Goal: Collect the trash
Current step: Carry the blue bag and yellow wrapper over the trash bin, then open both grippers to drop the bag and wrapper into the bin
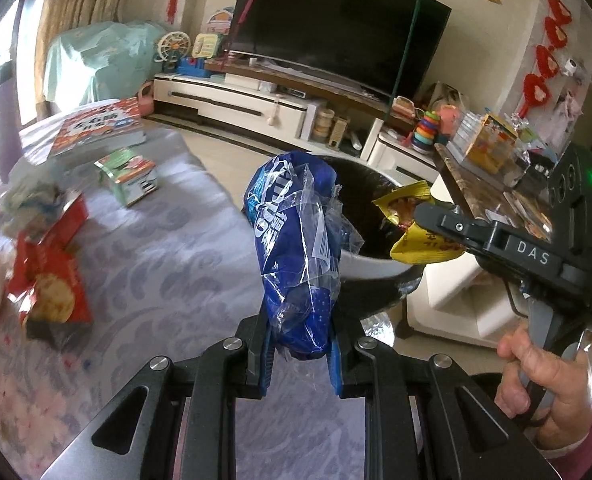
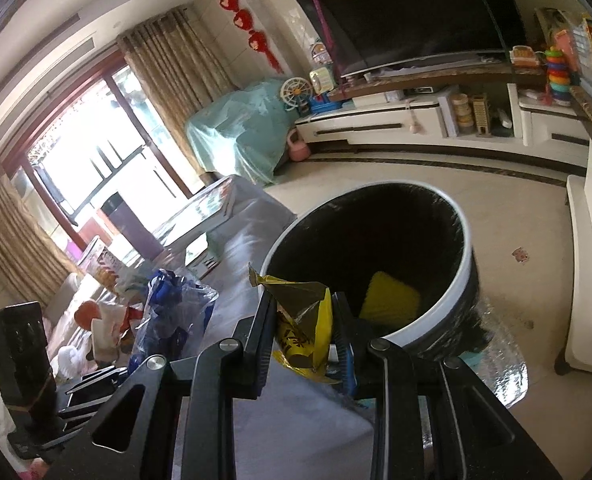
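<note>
1. The left hand-held gripper [image 1: 300, 356] is clenched on a crumpled blue plastic snack bag with clear film [image 1: 296, 256], which stands upright between its fingers, raised above the worktop and on the near side of the round white-rimmed bin with a black liner [image 1: 372, 216].
2. The right hand-held gripper [image 2: 304, 344] is grasping a crinkled yellow foil wrapper [image 2: 302, 320]; in the left wrist view the wrapper hangs just over the bin's near rim, with the person's right hand [image 1: 536, 376] wrapped around the handle below.
3. In the right wrist view the bin [image 2: 436, 320] tilts with its mouth open to the camera, and a flat yellow piece [image 2: 392, 300] lies inside on the black liner.
4. The worktop with a lilac patterned cloth [image 1: 156, 264] lies left of the bin; on it are a red snack packet [image 1: 52, 276], a small green-and-white carton [image 1: 130, 176] and, further from the bin, a flat red-and-white printed box [image 1: 96, 126].
5. Beyond the bin runs a cream tiled floor [image 2: 516, 216], then a white low media cabinet [image 1: 232, 100] carrying a large black television [image 1: 336, 28].
6. The items at the worktop's left edge are motion-blurred and hard to identify; the bin's lower body is hidden behind the blue bag in the left wrist view.
</note>
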`<action>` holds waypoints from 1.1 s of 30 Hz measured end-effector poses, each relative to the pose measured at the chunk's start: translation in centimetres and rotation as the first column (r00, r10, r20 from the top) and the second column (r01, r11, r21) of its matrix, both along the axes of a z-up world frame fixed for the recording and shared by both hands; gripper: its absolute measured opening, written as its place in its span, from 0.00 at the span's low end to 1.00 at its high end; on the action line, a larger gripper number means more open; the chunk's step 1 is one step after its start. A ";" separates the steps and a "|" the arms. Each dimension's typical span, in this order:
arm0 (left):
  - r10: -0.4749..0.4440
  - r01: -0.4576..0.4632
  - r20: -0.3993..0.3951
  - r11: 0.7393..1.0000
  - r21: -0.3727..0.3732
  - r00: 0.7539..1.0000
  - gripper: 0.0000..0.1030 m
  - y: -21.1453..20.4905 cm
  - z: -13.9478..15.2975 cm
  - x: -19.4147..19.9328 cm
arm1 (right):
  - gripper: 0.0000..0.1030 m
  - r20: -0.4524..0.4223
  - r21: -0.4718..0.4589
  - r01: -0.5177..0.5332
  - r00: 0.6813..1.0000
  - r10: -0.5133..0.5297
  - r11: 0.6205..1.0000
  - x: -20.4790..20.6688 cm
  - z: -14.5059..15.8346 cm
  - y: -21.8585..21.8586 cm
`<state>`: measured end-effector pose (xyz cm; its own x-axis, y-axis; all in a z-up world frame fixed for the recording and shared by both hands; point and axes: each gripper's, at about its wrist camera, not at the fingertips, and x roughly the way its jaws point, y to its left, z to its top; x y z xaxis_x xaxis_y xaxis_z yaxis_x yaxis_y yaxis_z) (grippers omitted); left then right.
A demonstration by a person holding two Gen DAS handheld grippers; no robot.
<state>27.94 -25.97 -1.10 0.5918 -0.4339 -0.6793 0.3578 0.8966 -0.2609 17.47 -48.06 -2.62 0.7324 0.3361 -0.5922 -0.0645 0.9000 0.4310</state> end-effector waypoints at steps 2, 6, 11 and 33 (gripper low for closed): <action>-0.005 0.005 0.003 1.000 0.003 1.000 0.19 -0.4 0.0 0.5 | 0.27 -0.001 -0.004 0.008 1.000 -0.008 1.000 0.2 0.0 -0.6; -0.016 0.016 0.008 1.000 0.012 1.000 0.19 -1.7 0.0 1.7 | 0.27 -0.003 -0.010 0.026 1.000 -0.026 1.000 0.6 -0.1 -1.5; -0.030 0.030 0.010 0.999 0.018 0.999 0.19 -2.8 0.2 3.1 | 0.27 -0.009 -0.010 0.040 0.999 -0.040 0.999 1.3 -0.2 -2.4; -0.049 0.051 -0.055 0.998 0.042 0.997 0.21 -7.0 -0.6 10.5 | 0.32 -0.075 -0.030 0.045 0.996 -0.047 0.999 5.3 -1.7 -4.4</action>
